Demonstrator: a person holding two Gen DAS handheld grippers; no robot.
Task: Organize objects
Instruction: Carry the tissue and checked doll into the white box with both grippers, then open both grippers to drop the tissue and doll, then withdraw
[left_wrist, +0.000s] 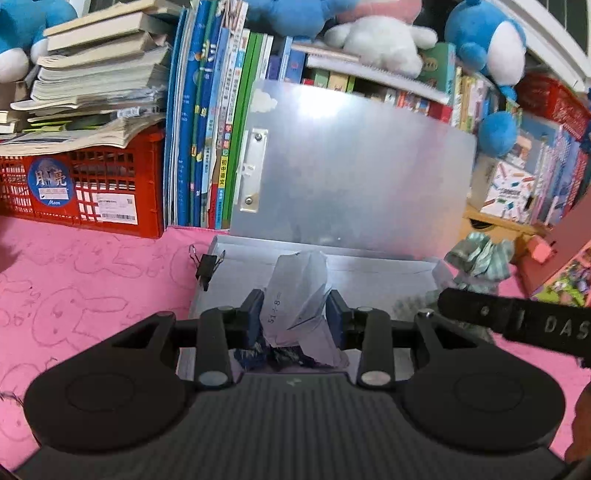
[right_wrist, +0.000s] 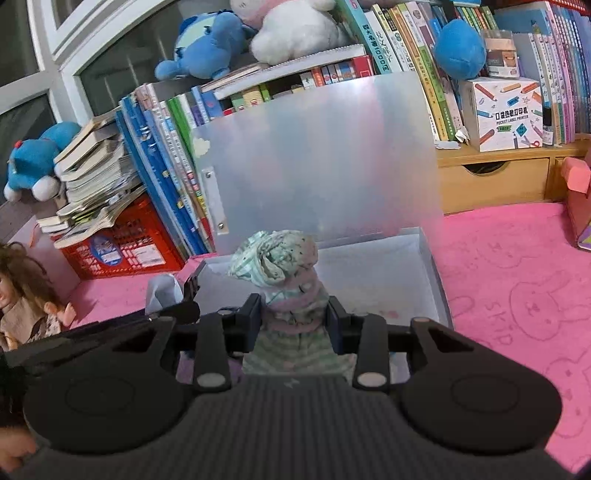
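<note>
Open file box (left_wrist: 369, 273) lay straight ahead of and below both sets of jaws, its frosted lid (left_wrist: 354, 166) propped upright against the row of books (left_wrist: 207, 122) at the far edge of the pink surface (left_wrist: 92, 295). Left gripper (left_wrist: 295, 317) had its jaws closed on a crumpled paper (left_wrist: 295, 295), stiff, creased, some print showing, standing long axis up above the box's near wall. Right gripper (right_wrist: 295, 317) had its jaws clamped on a rolled bundle of cloth (right_wrist: 284, 273), soft, striped and dotted, also upright over the shallow tray. Both looked about equally near; judged each load needed only lowering and release. A black binder clip (left_wrist: 208, 266) sat on the box's left wall.
</note>
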